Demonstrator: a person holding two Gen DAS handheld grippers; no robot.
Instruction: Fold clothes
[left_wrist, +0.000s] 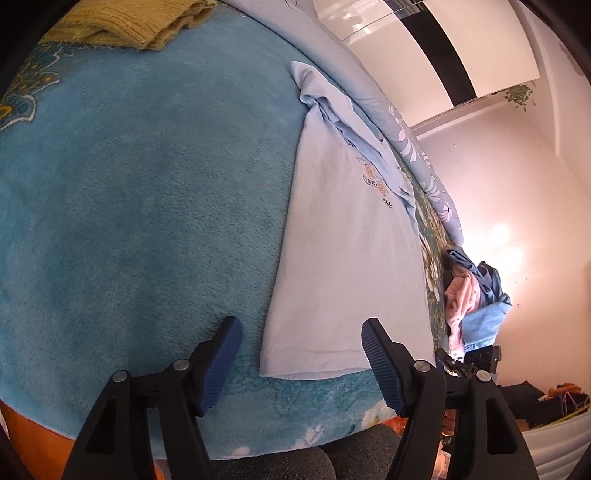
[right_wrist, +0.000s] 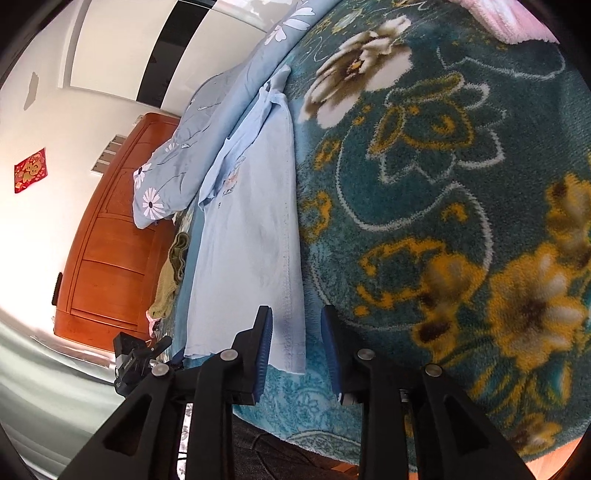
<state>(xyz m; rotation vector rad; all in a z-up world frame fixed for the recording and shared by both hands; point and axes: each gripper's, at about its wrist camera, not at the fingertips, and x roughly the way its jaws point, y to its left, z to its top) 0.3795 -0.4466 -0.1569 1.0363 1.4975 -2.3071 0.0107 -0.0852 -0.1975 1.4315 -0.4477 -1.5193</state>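
A light blue T-shirt (left_wrist: 347, 251) with a small chest print lies folded lengthwise into a long strip on the blue plush blanket (left_wrist: 140, 206). My left gripper (left_wrist: 301, 328) is open, its fingers straddling the shirt's near hem corner, just above it. In the right wrist view the same shirt (right_wrist: 251, 240) runs away from me. My right gripper (right_wrist: 295, 314) is open at the hem's other corner, and the hem edge lies between the fingers, not clamped.
A mustard knit garment (left_wrist: 122, 26) lies at the blanket's far left. A pile of pink and blue clothes (left_wrist: 472, 299) sits to the right. A floral duvet (right_wrist: 192, 147) lies beyond the shirt, and a wooden headboard (right_wrist: 110, 251) stands behind.
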